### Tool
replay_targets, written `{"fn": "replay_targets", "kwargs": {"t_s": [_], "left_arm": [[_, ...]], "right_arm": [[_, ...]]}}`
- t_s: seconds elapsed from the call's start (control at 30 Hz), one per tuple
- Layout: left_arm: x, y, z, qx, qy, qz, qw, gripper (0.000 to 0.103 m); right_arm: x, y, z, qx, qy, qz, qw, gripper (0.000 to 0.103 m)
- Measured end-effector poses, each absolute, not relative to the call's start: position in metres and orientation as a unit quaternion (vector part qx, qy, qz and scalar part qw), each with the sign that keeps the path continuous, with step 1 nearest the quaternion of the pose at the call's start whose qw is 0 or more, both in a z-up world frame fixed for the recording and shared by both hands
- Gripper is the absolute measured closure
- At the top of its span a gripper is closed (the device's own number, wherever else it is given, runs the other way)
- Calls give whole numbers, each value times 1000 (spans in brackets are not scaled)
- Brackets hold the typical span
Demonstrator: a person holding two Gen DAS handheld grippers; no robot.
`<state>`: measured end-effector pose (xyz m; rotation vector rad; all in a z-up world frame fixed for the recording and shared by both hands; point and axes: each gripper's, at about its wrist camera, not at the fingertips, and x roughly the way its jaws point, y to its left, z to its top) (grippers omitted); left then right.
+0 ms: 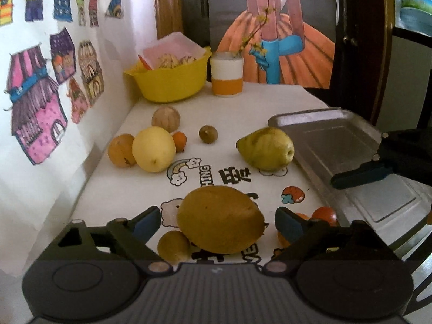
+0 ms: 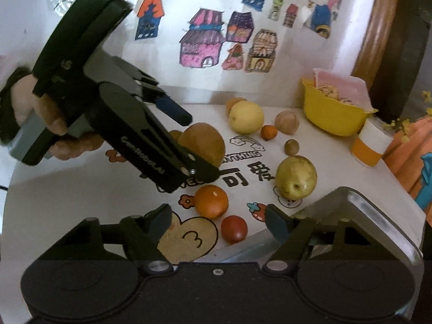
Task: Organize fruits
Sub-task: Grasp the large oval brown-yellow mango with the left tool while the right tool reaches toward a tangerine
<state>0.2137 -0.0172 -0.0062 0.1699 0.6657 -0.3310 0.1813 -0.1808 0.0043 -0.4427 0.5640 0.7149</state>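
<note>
Listing items from largest to smallest:
Table [image 1: 283, 94]: white printed cover; near edge hidden behind both gripper bodies.
Metal tray [image 1: 332, 140]: at table's right side; near part cut off by frame edge and right gripper [image 2: 218, 218].
Yellow bowl [image 1: 170, 83]: back corner, contents blurred under pink paper.
Left gripper [image 1: 217, 220]: jaws wide apart, flanking large brown fruit [image 1: 220, 218]; contact cannot be confirmed.
Right gripper: jaws spread, empty; orange [image 2: 212, 201] and small red fruit [image 2: 234, 229] lie on the table between them.
Green pear [image 1: 266, 148]: on table, just beside tray.
Small round fruit [image 1: 172, 245]: partly hidden behind left gripper.
Hand [image 2: 51, 118]: holds left gripper handle, partly covered.
</note>
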Motion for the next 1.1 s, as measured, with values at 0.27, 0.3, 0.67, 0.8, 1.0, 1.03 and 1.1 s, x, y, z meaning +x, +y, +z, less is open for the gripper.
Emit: {"fn": "replay_targets", "kwargs": {"t_s": [0.27, 0.3, 0.67, 0.8, 1.0, 1.03, 1.1], "left_arm": [[228, -15, -17, 79, 344, -176, 919, 19], [229, -15, -18, 78, 345, -179, 918, 19], [234, -14, -19, 55, 350, -191, 915, 26], [232, -16, -19, 53, 348, -177, 919, 27], [228, -16, -14, 36, 338, -160, 927, 27], [227, -17, -12, 34, 336, -160, 928, 27], [226, -19, -7, 29, 331, -157, 930, 27]], "right_arm": [[196, -173, -1, -218, 277, 358, 865, 50], [197, -172, -2, -219, 278, 359, 864, 52], [210, -167, -5, -196, 296, 367, 860, 66], [208, -166, -5, -196, 291, 366, 862, 69], [205, -172, -2, -183, 283, 353, 873, 70], [205, -175, 0, -177, 281, 350, 876, 70], [204, -181, 4, -166, 276, 344, 882, 69]]}}
